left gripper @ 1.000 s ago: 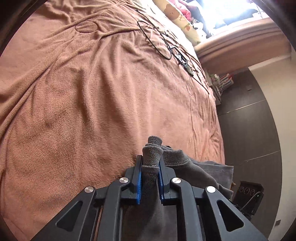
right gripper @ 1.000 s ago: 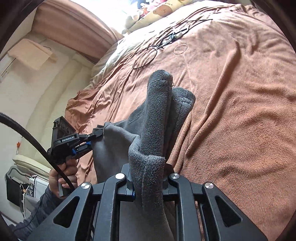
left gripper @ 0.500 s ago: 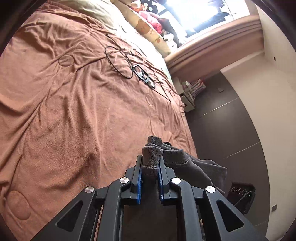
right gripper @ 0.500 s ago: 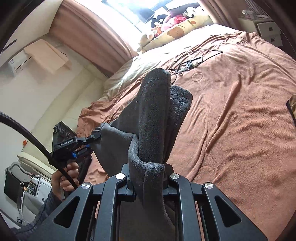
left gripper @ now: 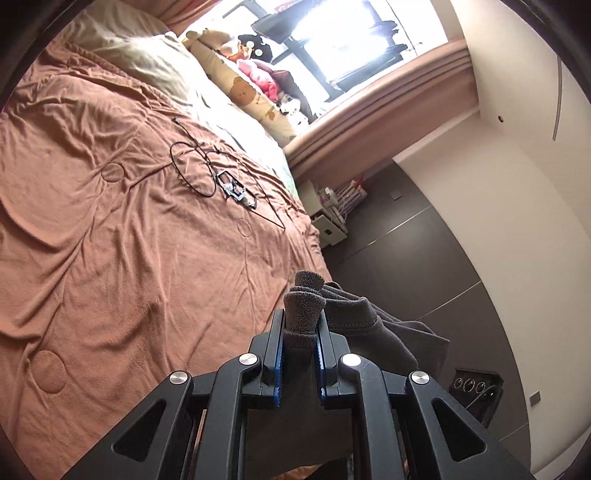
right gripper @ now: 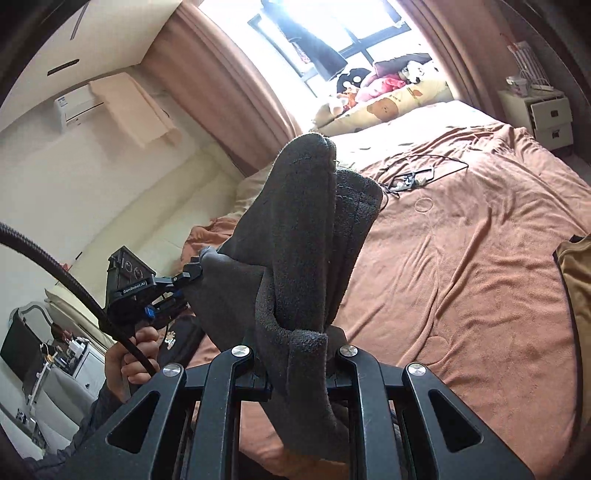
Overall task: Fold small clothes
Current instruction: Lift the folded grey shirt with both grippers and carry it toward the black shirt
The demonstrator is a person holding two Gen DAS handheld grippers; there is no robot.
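Now lifted higher than a second ago: both grippers tilt up off the brown blanket, so window, curtain and ceiling come into view.

Left gripper: clenched on a bunched edge of the dark grey garment, as before. Right gripper: clamped on another thick fold of the same garment, which hangs stretched between the two, held above the bed.

Surroundings: black cable loops on the blanket, bear-print pillow, plush toys, white nightstand, tan cloth at the right edge. The raised fold blocks much of the right view's middle.
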